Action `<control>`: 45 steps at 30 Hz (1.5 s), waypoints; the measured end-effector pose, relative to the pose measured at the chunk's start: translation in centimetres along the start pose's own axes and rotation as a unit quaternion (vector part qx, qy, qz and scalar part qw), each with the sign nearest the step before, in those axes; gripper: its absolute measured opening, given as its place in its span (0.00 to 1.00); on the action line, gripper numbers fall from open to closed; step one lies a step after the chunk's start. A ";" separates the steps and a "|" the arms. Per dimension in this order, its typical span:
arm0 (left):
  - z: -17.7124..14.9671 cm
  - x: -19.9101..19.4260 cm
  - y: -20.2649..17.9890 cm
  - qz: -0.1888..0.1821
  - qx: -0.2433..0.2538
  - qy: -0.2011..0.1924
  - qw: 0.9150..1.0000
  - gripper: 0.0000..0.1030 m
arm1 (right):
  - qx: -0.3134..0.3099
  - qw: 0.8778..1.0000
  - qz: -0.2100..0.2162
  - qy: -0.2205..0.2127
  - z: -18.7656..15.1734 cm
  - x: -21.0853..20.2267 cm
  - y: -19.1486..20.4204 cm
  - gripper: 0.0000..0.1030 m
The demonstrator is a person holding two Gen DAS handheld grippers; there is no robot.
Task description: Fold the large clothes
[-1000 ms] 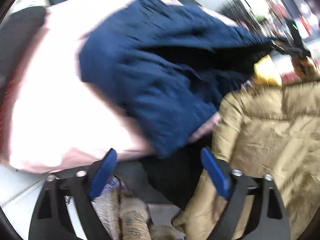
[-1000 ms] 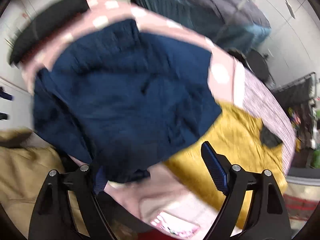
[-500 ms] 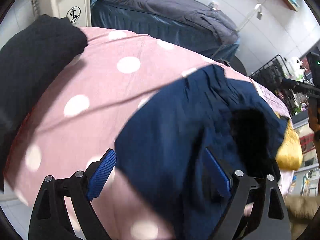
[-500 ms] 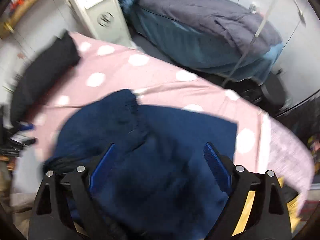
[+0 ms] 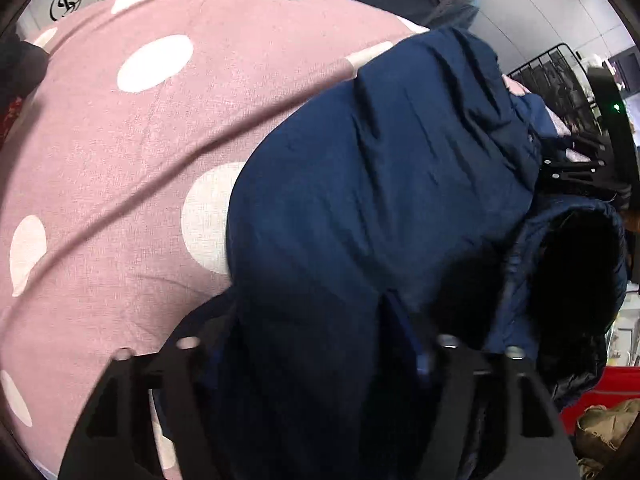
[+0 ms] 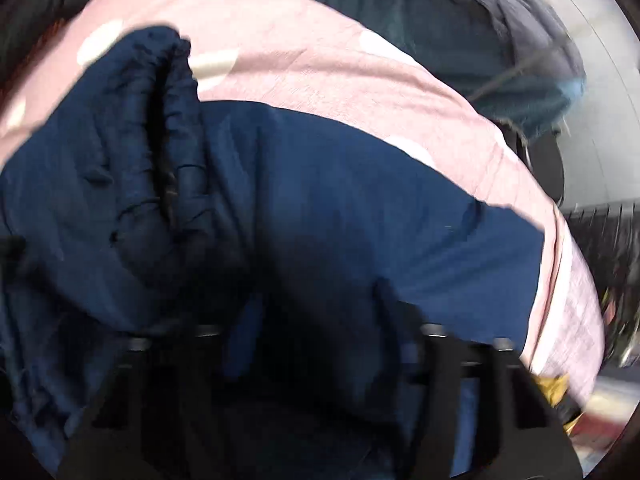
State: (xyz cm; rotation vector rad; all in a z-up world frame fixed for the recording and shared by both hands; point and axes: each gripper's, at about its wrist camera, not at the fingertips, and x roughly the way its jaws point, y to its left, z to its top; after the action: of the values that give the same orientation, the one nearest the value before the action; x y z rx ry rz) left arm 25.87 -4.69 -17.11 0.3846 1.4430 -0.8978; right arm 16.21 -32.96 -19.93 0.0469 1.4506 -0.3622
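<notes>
Lying spread over the pink polka-dot sheet (image 5: 132, 152), navy padded jacket (image 5: 360, 208), bulky, reaching toward the sheet's right edge. Closing on its fabric, left gripper (image 5: 316, 344): jaws narrowing with a thick fold of the jacket between them, fingers half buried in cloth, pad contact too dark to make out. Closing likewise, right gripper (image 6: 316, 332): jacket cloth bunched between blurred jaws, actual pinch not discernible. Gaping dark at the right in the left view, the jacket's black-lined opening (image 5: 576, 280). Puckered into a ridge at the left in the right view, a gathered seam (image 6: 168, 120). Beyond the sheet's far edge, a dark blue-grey bedding heap (image 6: 500, 40); at its far-left corner, a white appliance (image 5: 68, 0). Past the right edge, a black wire rack (image 5: 548, 76), red bin (image 5: 596, 392), tan garment (image 5: 604, 428).
</notes>
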 end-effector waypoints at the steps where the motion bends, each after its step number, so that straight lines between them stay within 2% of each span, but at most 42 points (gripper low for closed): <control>1: -0.1 -0.6 0.1 -0.007 -0.006 -0.007 1.000 0.39 | 0.006 1.000 0.000 -0.005 -0.2 -0.4 -0.1 0.27; 2: -0.2 -1.4 0.1 -0.010 -0.012 -0.016 1.000 0.26 | 0.018 1.000 0.001 -0.012 -0.5 -1.3 -0.3 0.15; 3: -0.4 -2.4 -0.1 -0.012 -0.013 -0.027 0.999 0.20 | 0.032 0.999 0.004 -0.020 -0.7 -2.0 -0.5 0.09; 4: -0.7 -3.3 -0.1 -0.012 -0.011 -0.035 0.999 0.14 | 0.051 0.998 0.015 -0.031 -1.1 -3.1 -1.0 0.08; 7: -1.5 -7.2 -1.0 0.013 0.001 -0.077 0.997 0.10 | 0.093 0.992 0.050 -0.067 -2.3 -6.6 -2.3 0.06; 10: -2.5 -12.6 -0.4 0.045 -0.016 -0.131 0.990 0.09 | 0.119 0.985 0.048 -0.118 -3.7 -11.7 -3.9 0.05; 13: -3.4 -19.6 1.6 0.080 -0.064 -0.193 0.976 0.09 | 0.156 0.969 0.036 -0.189 -5.5 -17.9 -7.0 0.05; 16: -4.3 -25.1 3.7 0.106 -0.095 -0.239 0.961 0.09 | 0.210 0.947 0.020 -0.242 -7.1 -23.1 -11.3 0.05; 17: -4.3 -26.7 3.9 0.114 -0.099 -0.254 0.955 0.09 | 0.237 0.936 0.017 -0.259 -8.0 -25.0 -13.2 0.04; 19: -4.4 -30.3 4.5 0.142 -0.100 -0.286 0.942 0.09 | 0.280 0.919 0.021 -0.276 -9.5 -27.1 -16.3 0.04; 22: -4.1 -35.3 5.7 0.162 -0.118 -0.331 0.922 0.09 | 0.341 0.892 0.052 -0.293 -12.5 -29.6 -19.7 0.04; 24: -3.3 -37.9 7.0 0.187 -0.123 -0.353 0.909 0.09 | 0.343 0.886 0.048 -0.309 -14.1 -30.4 -20.0 0.04; 27: -1.4 -39.3 8.8 0.215 -0.128 -0.354 0.901 0.09 | 0.354 0.883 0.053 -0.304 -14.7 -29.5 -20.7 0.04; 29: 0.5 -38.0 10.3 0.217 -0.139 -0.330 0.908 0.12 | 0.364 0.886 0.062 -0.280 -13.8 -26.9 -21.4 0.05; 30: 1.7 -37.1 10.9 0.213 -0.148 -0.321 0.911 0.16 | 0.377 0.883 0.065 -0.271 -13.8 -25.6 -21.5 0.05; 31: 2.7 -35.5 11.8 0.198 -0.162 -0.305 0.918 0.27 | 0.387 0.884 0.067 -0.255 -13.5 -23.8 -21.7 0.06; 32: 3.0 -34.2 12.8 0.180 -0.174 -0.289 0.924 0.41 | 0.387 0.891 0.068 -0.229 -12.9 -21.7 -21.7 0.12; 33: 3.6 -32.2 13.6 0.172 -0.192 -0.274 0.926 0.50 | 0.392 0.896 0.066 -0.198 -12.5 -19.6 -21.7 0.15; 34: 4.4 -30.6 14.1 0.166 -0.208 -0.266 0.926 0.70 | 0.402 0.896 0.069 -0.175 -12.4 -17.8 -21.8 0.17; 35: 4.7 -29.4 14.4 0.154 -0.221 -0.262 0.927 0.86 | 0.405 0.899 0.072 -0.148 -12.4 -15.3 -21.4 0.33; 36: 4.5 -27.6 14.6 0.140 -0.233 -0.259 0.927 0.88 | 0.403 0.905 0.064 -0.118 -12.3 -13.5 -20.9 0.53; 37: 4.0 -26.3 14.5 0.140 -0.240 -0.253 0.927 0.88 | 0.408 0.907 0.051 -0.088 -12.8 -11.8 -20.3 0.56; 39: 3.2 -23.8 14.8 0.133 -0.257 -0.225 0.930 0.88 | 0.420 0.902 0.066 -0.076 -14.3 -9.9 -19.0 0.56; 40: 2.5 -22.7 14.8 0.127 -0.263 -0.212 0.933 0.88 | 0.409 0.908 0.070 -0.065 -15.0 -9.1 -18.0 0.56; 42: 1.2 -21.7 14.1 0.120 -0.264 -0.205 0.935 0.88 | 0.389 0.918 0.048 -0.052 -15.7 -8.5 -16.6 0.57; 45: -1.2 -21.4 12.5 0.136 -0.242 -0.201 0.939 0.88 | 0.349 0.935 0.041 -0.045 -16.4 -8.0 -14.6 0.64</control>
State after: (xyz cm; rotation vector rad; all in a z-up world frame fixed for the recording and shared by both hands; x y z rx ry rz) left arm 36.48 10.36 -0.47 0.0208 1.1437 -0.3466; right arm -4.08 -40.99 -11.50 0.6550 1.1632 -0.7859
